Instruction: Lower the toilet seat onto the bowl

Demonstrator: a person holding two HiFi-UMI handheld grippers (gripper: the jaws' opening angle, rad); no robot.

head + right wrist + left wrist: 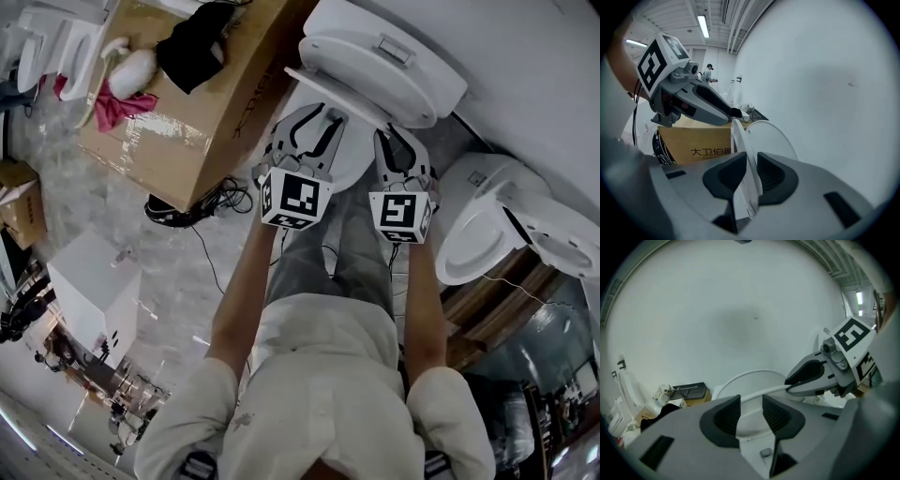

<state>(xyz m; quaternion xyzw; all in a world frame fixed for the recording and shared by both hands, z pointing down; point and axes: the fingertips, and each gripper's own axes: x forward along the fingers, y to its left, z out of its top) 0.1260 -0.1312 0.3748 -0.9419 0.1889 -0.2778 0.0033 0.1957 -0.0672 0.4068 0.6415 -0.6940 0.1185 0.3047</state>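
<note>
Three legible characters on box [689, 140] — 大卫伯

White toilet seat [740, 152] – apparently half-raised, on edge – above white bowl [356, 167].

The cardboard box [696, 139] is printed "大卫伯".

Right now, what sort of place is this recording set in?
Probably a warehouse or workshop, not a home bathroom: one toilet stands close to another toilet, a big cardboard box lies beside them, and strip lights hang overhead.
</note>
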